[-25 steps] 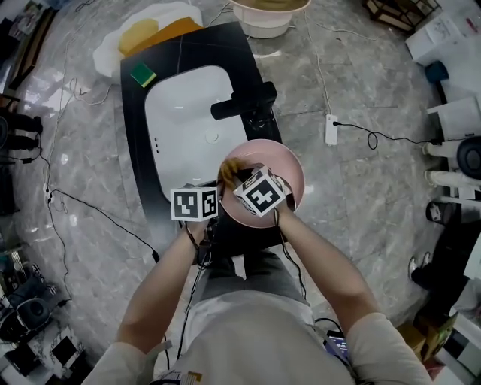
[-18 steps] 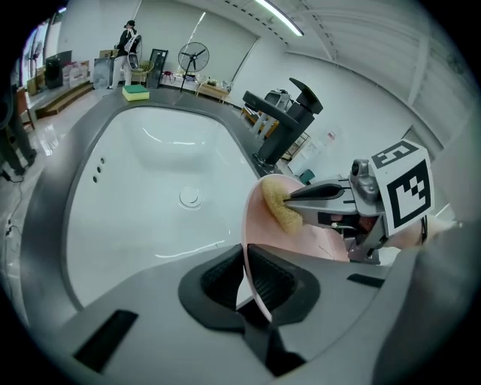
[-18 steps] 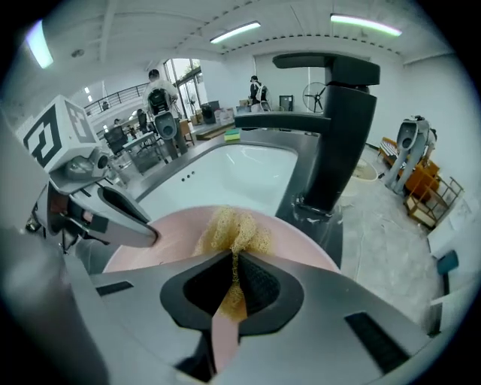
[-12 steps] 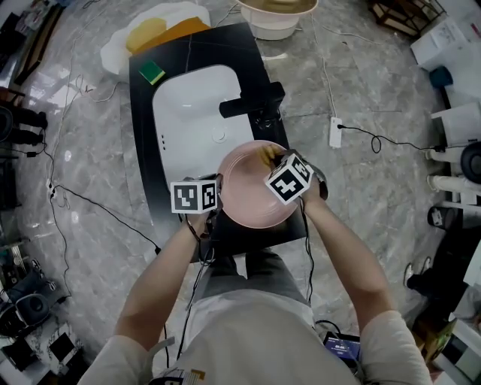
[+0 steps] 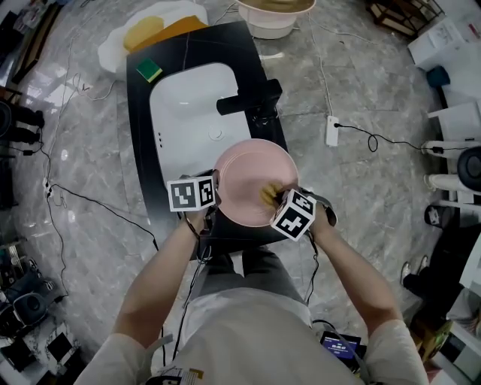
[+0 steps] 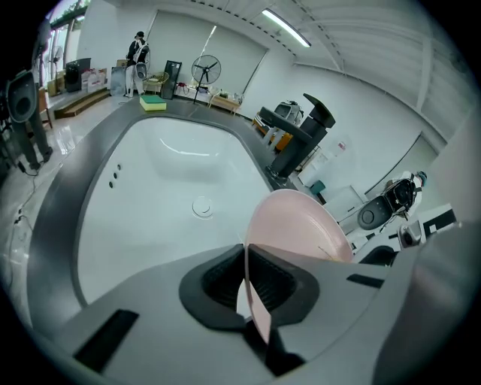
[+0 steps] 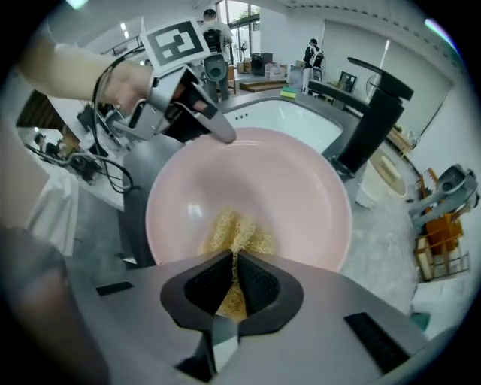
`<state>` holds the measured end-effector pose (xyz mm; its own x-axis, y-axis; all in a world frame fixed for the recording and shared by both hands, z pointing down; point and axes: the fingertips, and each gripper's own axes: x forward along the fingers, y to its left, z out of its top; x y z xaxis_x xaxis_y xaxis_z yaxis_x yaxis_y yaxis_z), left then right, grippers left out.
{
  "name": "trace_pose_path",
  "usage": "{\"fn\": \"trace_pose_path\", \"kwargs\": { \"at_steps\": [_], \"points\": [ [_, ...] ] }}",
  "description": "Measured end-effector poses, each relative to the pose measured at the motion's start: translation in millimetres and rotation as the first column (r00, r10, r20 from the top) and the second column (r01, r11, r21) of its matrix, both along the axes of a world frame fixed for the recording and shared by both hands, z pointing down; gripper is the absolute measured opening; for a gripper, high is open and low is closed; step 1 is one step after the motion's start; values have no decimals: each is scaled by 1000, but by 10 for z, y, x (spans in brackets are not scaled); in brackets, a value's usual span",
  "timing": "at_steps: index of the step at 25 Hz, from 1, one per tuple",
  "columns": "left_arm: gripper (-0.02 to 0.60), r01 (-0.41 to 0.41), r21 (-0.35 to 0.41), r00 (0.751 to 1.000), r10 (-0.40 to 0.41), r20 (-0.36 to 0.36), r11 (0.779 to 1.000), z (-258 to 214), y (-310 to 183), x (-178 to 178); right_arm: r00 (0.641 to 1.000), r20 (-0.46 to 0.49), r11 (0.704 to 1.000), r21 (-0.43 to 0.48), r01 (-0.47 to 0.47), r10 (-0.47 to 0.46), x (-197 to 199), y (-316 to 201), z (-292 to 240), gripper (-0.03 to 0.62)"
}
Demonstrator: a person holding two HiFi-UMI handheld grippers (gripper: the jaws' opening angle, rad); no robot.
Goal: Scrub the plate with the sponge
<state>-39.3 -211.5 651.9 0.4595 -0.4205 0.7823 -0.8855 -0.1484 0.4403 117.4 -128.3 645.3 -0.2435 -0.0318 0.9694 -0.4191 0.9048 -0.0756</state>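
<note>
A pink plate (image 5: 252,180) is held over the front of the black sink counter, tilted up on edge in the left gripper view. My left gripper (image 5: 213,192) is shut on the plate's left rim (image 6: 252,297). My right gripper (image 5: 279,201) is shut on a yellow fibrous sponge (image 7: 234,233), which presses on the plate's inner face (image 7: 255,188) near its lower edge. In the head view the sponge (image 5: 270,194) shows just ahead of the right marker cube.
Behind the plate lies the white sink basin (image 5: 188,105) with its drain (image 6: 201,207) and a black faucet (image 5: 248,99). A green and yellow sponge (image 5: 149,71) lies on the counter's far corner. A basin (image 5: 272,16) stands on the marble floor beyond.
The right gripper with the sponge has swept across the plate, from its left side to the upper right, then down to the lower right. The left gripper keeps its hold on the rim.
</note>
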Motion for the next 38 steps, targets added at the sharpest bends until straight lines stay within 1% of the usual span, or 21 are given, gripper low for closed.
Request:
{"fn": "trace_pose_path", "kwargs": {
  "at_steps": [2,3,6,8,10,12,14,16,17,19,21,22,25,28,30,32,34,36,38],
  "points": [
    [26,-2,1,1000,2,-2,1000,-3,11,14,998,65,996,-85,0,6,-162,226,-14,43],
    [26,-6,2,1000,6,-1,1000,-7,18,20,996,88,994,-107,10,-1,-247,314,-8,43],
    [26,-30,2,1000,30,0,1000,-15,49,32,989,139,990,-123,65,-47,-527,472,31,43],
    [26,-42,-4,999,42,-7,999,-11,84,40,981,188,988,-139,71,-44,-750,495,45,44],
    [26,-56,-6,998,56,-4,998,-5,126,55,973,228,988,-140,64,-31,-949,452,50,44],
    [26,-74,-13,997,74,-5,997,5,176,72,969,244,991,-120,57,-26,-1083,361,59,43],
    [26,-85,-27,996,84,-22,996,8,234,97,972,224,993,-80,86,-66,-1140,249,68,44],
    [26,-99,-38,994,98,-42,994,0,310,144,976,181,991,-31,127,-120,-1115,91,67,44],
    [26,-109,-39,993,107,-46,993,-4,348,166,977,165,991,-18,136,-131,-1087,-3,67,44],
    [26,-116,-33,992,114,-46,993,-6,404,185,979,163,991,-30,130,-123,-1022,-172,70,44],
    [26,-104,-30,993,103,-50,994,-2,422,174,980,178,993,-56,100,-89,-961,-321,67,46],
    [26,-98,-31,994,96,-52,995,2,421,164,981,179,996,-48,79,-69,-924,-417,64,46],
    [26,-92,-29,995,91,-51,995,15,410,134,988,153,1000,22,-17,14,-712,-762,67,44],
    [26,-85,-26,995,83,-47,996,5,399,104,988,119,993,45,-106,100,-424,-942,61,44],
    [26,-78,-23,996,77,-34,997,4,383,95,990,78,991,54,-124,120,-238,-923,48,44],
    [26,-63,-18,998,62,-26,998,10,360,86,993,31,992,56,-116,114,-61,-811,42,44],
    [26,-28,-20,999,28,-23,999,13,340,68,994,-5,994,27,-108,108,94,-606,48,44],
    [27,1,-15,1000,-1,-11,1000,5,305,55,994,-10,994,-17,-106,106,159,-352,46,44],
    [28,18,-10,1000,-18,-7,1000,4,280,53,995,7,994,-53,-100,100,128,-89,43,44]
  ]
}}
